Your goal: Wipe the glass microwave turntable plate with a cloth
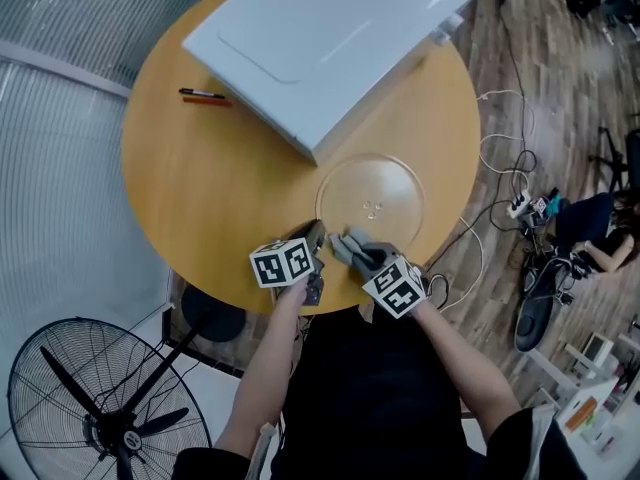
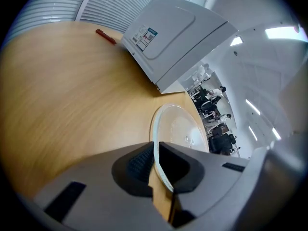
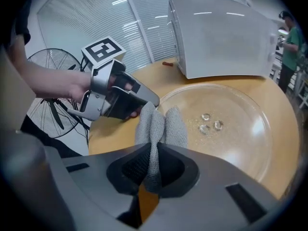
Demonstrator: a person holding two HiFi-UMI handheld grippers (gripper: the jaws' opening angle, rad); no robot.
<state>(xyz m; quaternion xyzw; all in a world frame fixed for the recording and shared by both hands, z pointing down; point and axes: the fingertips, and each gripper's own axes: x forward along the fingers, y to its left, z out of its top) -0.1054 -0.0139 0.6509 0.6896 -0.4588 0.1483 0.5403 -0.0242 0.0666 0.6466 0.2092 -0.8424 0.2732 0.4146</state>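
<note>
The clear glass turntable plate [image 1: 392,183] lies flat on the round wooden table [image 1: 200,188], just in front of the microwave. My left gripper [image 1: 317,236] is shut on the plate's near left rim; in the left gripper view the rim [image 2: 161,167] runs between the jaws [image 2: 156,147]. My right gripper [image 1: 364,259] is shut on a folded grey cloth [image 1: 347,245]. In the right gripper view the cloth [image 3: 159,124] sticks out past the jaws [image 3: 153,150] over the plate's near edge [image 3: 231,134], close beside the left gripper [image 3: 120,97]. Whether the cloth touches the glass I cannot tell.
A white microwave [image 1: 320,48] takes up the table's far side. Two pens [image 1: 205,96] lie at the far left. A black standing fan [image 1: 100,408] is on the floor at the near left, and cables [image 1: 500,168] trail on the floor to the right.
</note>
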